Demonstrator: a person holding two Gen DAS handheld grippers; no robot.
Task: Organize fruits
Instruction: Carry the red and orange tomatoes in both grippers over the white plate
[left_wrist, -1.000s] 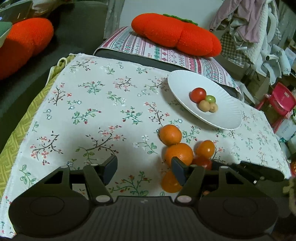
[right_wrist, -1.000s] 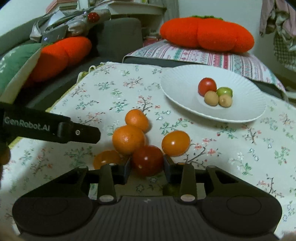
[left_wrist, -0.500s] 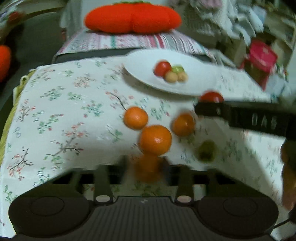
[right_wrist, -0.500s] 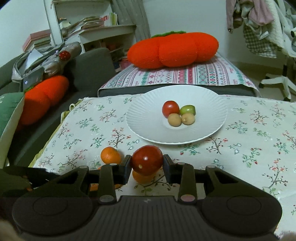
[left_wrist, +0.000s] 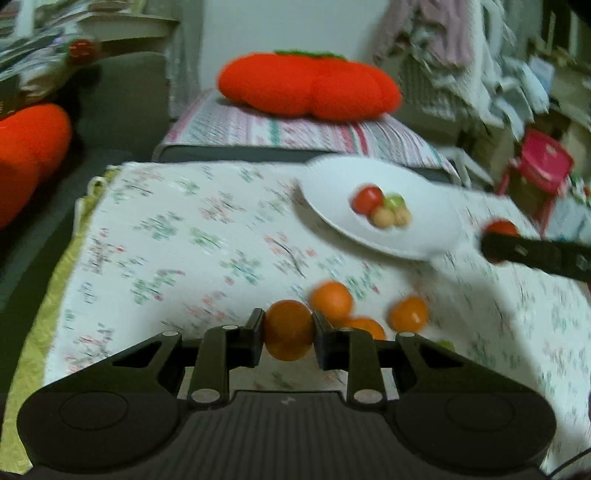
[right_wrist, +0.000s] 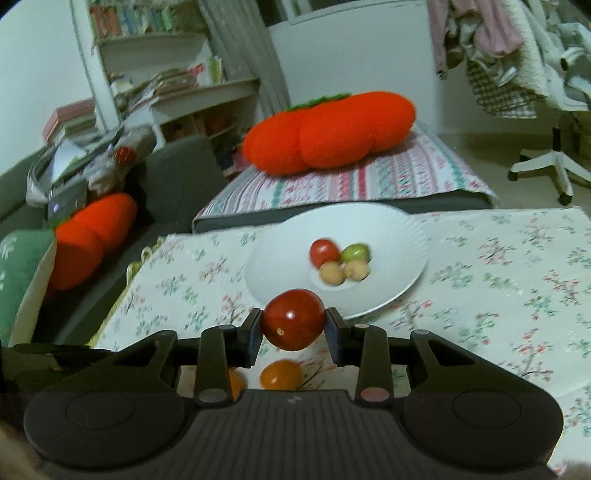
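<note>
Left claw (left_wrist: 288, 329): its two fingers were closed on an orange (left_wrist: 289, 334), which sat squarely between the pads and was held above the floral tablecloth (left_wrist: 177, 240). Just beyond and to the right of the held fruit, three more oranges lay on the cloth: one (left_wrist: 331, 300) nearest the claw's right finger, a second (left_wrist: 365, 328) partly hidden behind that finger, and a third (left_wrist: 409, 314) a little farther right. The left wrist view was motion-blurred, so finer detail could not be told.

Right claw (right_wrist: 293, 324): its fingers were closed on a red tomato (right_wrist: 293, 319), gripped at both sides and raised over the table just short of the near rim of the white plate (right_wrist: 388, 236). In the left wrist view the same tomato (left_wrist: 500, 227) showed behind the dark bar of the right claw (left_wrist: 535, 254), to the right of the plate (left_wrist: 332, 184). Below the right claw, an orange fruit (right_wrist: 280, 373) lay on the cloth, with another (right_wrist: 236, 382) partly hidden behind the left finger.

Plate contents: a red tomato (right_wrist: 324, 252), a green fruit (right_wrist: 355, 253) and two small tan fruits (right_wrist: 331, 273) (right_wrist: 356, 270), all four clustered and touching near the plate's centre.

Surroundings: a large orange persimmon-shaped cushion (right_wrist: 328, 134) rested on a striped pad (right_wrist: 369, 181) behind the table.
</note>
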